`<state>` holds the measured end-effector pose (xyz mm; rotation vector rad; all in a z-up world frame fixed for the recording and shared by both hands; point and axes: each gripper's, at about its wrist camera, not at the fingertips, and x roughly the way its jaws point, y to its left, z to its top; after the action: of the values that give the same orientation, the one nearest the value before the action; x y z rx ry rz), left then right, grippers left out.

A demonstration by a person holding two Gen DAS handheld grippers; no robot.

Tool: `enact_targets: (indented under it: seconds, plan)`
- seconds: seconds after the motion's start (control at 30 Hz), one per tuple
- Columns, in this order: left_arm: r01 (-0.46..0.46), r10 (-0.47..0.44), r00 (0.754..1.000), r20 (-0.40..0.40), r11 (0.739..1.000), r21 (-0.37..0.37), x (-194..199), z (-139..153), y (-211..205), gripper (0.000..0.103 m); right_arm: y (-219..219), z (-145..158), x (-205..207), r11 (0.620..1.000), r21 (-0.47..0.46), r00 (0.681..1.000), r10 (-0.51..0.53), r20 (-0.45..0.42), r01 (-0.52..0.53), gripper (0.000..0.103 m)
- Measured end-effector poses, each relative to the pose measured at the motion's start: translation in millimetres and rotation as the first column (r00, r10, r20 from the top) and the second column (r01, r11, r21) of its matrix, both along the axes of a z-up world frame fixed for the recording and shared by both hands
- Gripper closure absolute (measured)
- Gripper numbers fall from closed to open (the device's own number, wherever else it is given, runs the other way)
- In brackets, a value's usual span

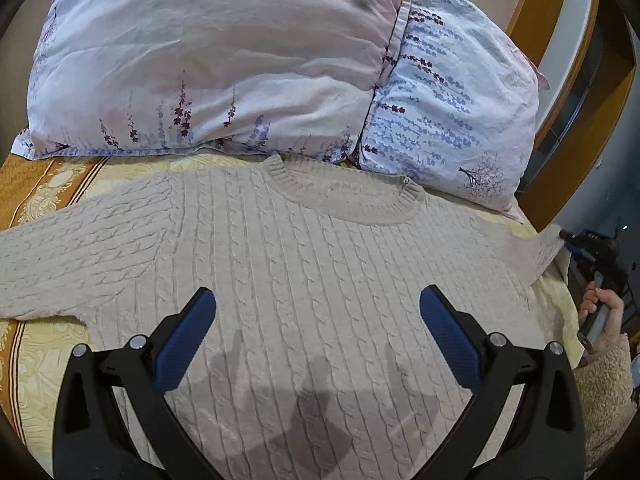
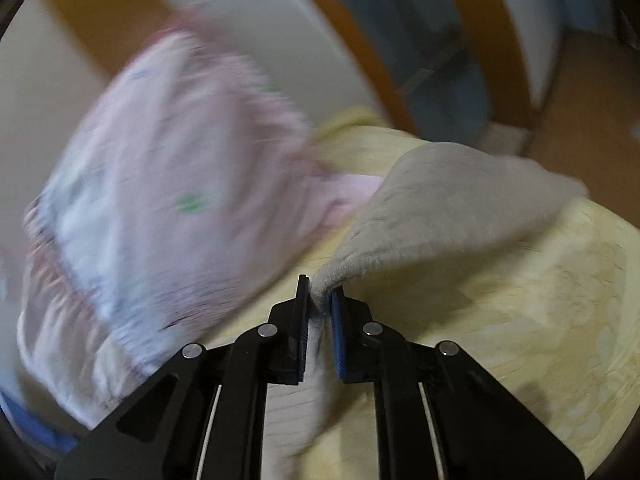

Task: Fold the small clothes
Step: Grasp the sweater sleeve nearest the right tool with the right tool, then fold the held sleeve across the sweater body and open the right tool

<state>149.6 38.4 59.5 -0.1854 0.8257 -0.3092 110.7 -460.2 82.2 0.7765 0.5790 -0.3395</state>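
Note:
A beige cable-knit sweater [image 1: 304, 264] lies spread flat on the bed, neckline toward the pillows, one sleeve stretched out to the left. My left gripper [image 1: 318, 304] hovers open over the sweater's chest, blue pads wide apart and nothing between them. In the right wrist view my right gripper [image 2: 320, 300] is shut on the tip of the sweater's sleeve [image 2: 452, 208], which rises off the yellow bedspread [image 2: 520, 312]. That view is motion-blurred. In the left wrist view the lifted sleeve end [image 1: 548, 248] shows at the right edge, with a hand [image 1: 600, 312] on the right gripper's handle.
Two floral pillows [image 1: 224, 60] [image 1: 452, 112] lie just behind the sweater's collar. A wooden headboard [image 1: 592, 92] curves behind them at the right. The bed's right edge [image 1: 560, 300] falls away close to the lifted sleeve.

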Motion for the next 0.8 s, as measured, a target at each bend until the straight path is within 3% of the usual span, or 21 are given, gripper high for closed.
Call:
enact_targets:
  seconds: [0.13, 0.23, 0.27, 0.37, 0.43, 0.47, 0.5, 0.53, 0.6, 0.8]
  plan:
    - [0.002, -0.002, 1.0, 0.001, 1.0, -0.022, 2, 0, 0, 0.002, 75, 18, 24, 0.971, -0.01, 0.969, 0.238, 0.063, -0.238, 0.092]
    - [0.006, -0.006, 1.0, -0.009, 0.999, -0.038, 3, -2, -1, 0.002, 127, 4, 47, 0.919, 0.011, 0.919, 0.393, 0.029, -0.393, 0.092]
    - [0.009, -0.009, 1.0, -0.011, 0.999, -0.041, 3, -2, -1, 0.002, 149, -11, 57, 0.889, 0.041, 0.89, 0.457, -0.004, -0.456, 0.092]
    - [0.018, -0.019, 1.0, -0.013, 0.999, -0.045, 1, -3, -2, 0.002, 180, -45, 74, 0.847, 0.107, 0.843, 0.531, -0.092, -0.521, 0.091]
    - [0.022, -0.022, 1.0, -0.012, 0.999, -0.045, 0, -3, -1, 0.002, 184, -58, 78, 0.839, 0.148, 0.834, 0.54, -0.112, -0.524, 0.088]
    - [0.024, -0.025, 1.0, -0.012, 0.999, -0.049, 0, -4, 0, 0.002, 178, -61, 80, 0.839, 0.189, 0.842, 0.532, -0.093, -0.51, 0.086]
    - [0.027, -0.028, 1.0, -0.013, 0.998, -0.055, 0, -4, 1, 0.002, 171, -60, 79, 0.839, 0.218, 0.85, 0.522, -0.068, -0.498, 0.077]
    - [0.029, -0.031, 0.999, -0.018, 0.998, -0.062, 0, -4, 2, 0.002, 162, -59, 77, 0.848, 0.236, 0.865, 0.499, -0.051, -0.475, 0.061]
    - [0.029, -0.032, 0.999, -0.034, 0.996, -0.085, 3, -6, 4, 0.002, 149, -54, 66, 0.874, 0.249, 0.898, 0.439, -0.032, -0.418, 0.049]
    - [0.026, -0.031, 0.999, -0.043, 0.994, -0.109, 6, -9, 7, 0.002, 83, -66, 47, 0.919, 0.341, 0.974, 0.224, -0.042, -0.197, 0.049]
